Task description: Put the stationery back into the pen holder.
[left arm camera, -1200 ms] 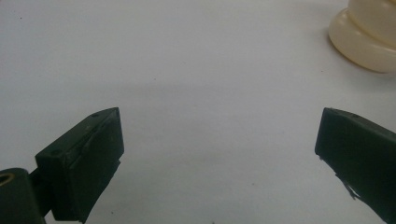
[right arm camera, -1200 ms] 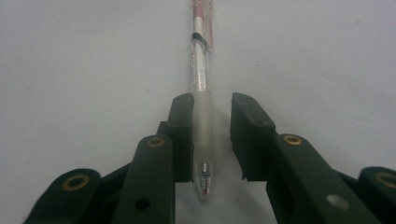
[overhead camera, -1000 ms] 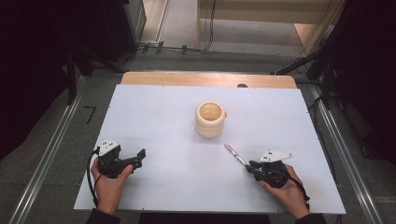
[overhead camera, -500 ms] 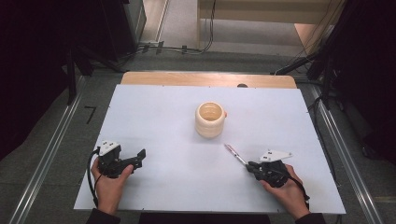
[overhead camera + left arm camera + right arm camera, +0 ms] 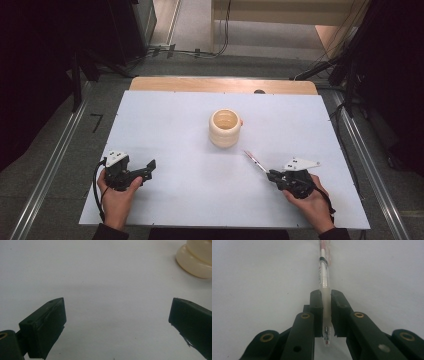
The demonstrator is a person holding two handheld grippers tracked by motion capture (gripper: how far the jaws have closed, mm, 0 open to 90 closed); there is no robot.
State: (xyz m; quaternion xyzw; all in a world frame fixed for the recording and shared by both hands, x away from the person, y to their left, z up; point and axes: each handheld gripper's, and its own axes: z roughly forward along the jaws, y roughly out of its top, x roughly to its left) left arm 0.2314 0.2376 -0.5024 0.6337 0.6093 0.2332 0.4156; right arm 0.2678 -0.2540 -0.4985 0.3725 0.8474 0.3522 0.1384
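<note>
1. Nearest to us in the high view, the person's left hand [image 5: 116,196] holds the left gripper [image 5: 148,169] low over the white table [image 5: 165,130], close to its near-left edge.
2. In the left gripper view we see its two black jaws set wide apart, with bare table between them and nothing held.
3. At the near right, the right hand [image 5: 311,200] holds the right gripper [image 5: 272,175], which carries a grey plate [image 5: 300,163] on top.
4. In the right gripper view we see the right gripper [image 5: 326,305] with its jaws pressed on a clear pen [image 5: 323,275]; one end pokes out behind the pads and the rest runs straight ahead.
5. From above, the pen [image 5: 254,160] reaches from the jaws towards the table's middle; we think its far end rests on the surface, though the picture is too coarse to be sure.
6. Farther off, near the middle of the table, stands a cream cup [image 5: 225,127] with ridged sides, upright, open at the top, apart from the pen.
7. We also catch the cup's base [image 5: 193,262] at the top right of the left gripper view.
</note>
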